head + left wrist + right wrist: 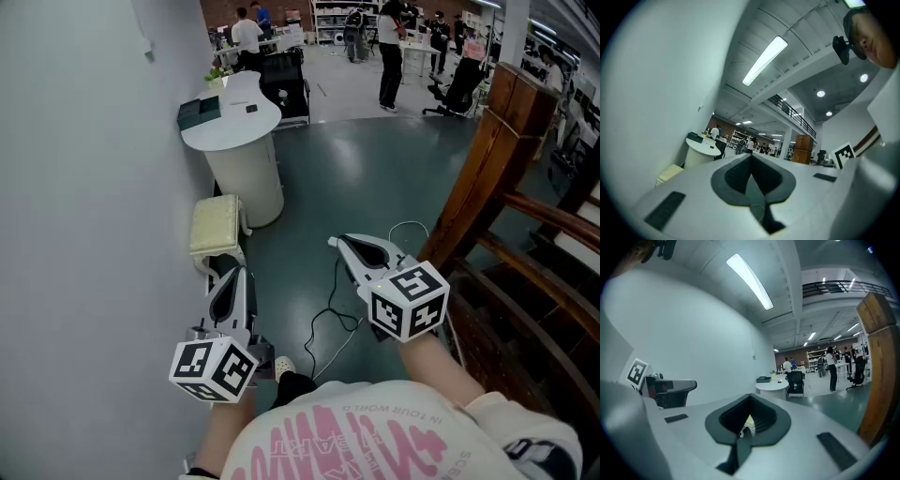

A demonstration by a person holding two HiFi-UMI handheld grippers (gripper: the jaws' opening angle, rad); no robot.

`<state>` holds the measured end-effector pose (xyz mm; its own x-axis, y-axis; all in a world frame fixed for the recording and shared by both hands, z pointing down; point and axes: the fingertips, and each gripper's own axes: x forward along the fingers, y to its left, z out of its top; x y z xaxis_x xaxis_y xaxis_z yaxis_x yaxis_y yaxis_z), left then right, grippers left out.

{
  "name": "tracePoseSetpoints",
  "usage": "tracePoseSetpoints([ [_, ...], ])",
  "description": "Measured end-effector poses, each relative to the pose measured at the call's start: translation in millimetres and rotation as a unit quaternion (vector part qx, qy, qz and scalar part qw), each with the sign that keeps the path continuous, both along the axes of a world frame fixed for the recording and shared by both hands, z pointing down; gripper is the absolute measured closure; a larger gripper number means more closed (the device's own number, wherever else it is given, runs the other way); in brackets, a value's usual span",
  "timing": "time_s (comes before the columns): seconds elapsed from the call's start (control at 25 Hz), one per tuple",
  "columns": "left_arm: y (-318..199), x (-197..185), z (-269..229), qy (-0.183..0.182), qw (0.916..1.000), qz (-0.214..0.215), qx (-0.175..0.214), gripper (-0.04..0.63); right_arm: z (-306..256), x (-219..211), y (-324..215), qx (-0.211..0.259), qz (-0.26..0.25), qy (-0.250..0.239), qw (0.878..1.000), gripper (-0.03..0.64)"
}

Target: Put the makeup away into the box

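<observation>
**No makeup or box in frame, both claws closed and empty**

Neither the makeup nor the box shows in any view, so the task hasn't started. A dark flat item (199,112) sits on the round white tabletop (246,127); can't tell what it is.

Left claw (223,277) has its jaws together with nothing between them. Right claw (335,243) is the same, tilted slightly down.

Risks:
- A cable (323,323) loops on the floor by the feet (trip or snag).
- Left claw runs near the wall (75,234) and could scrape it.
- The wooden post (473,178) crowds the right side.

Only the head view shows the cable and the cushioned stool (216,225). Only the gripper views show the ceiling light (765,60).
</observation>
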<state>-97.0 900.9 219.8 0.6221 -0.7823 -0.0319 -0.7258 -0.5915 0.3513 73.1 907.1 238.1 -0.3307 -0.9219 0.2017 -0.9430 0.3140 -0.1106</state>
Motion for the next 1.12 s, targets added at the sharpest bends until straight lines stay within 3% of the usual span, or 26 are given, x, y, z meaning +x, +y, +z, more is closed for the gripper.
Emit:
tracePoseSetpoints([
  [0.4, -55.6, 9.4, 15.6, 0.006, 0.9998, 0.004, -0.017, 0.594, 23.2, 14.7, -48.3, -0.031, 0.012, -0.015, 0.999, 0.618],
  [0.88, -218.4, 4.5, 24.1, 0.018, 0.9986, 0.022, -0.044, 0.594, 30.9, -1.5, -197.6, -0.051, 0.015, -0.008, 0.999, 0.618],
  [1.12, -284.7, -7.1, 12.8, 0.006, 0.9989, 0.04, -0.026, 0.594, 17.8, -15.1, -268.6, -0.035, 0.018, -0.02, 0.999, 0.618],
])
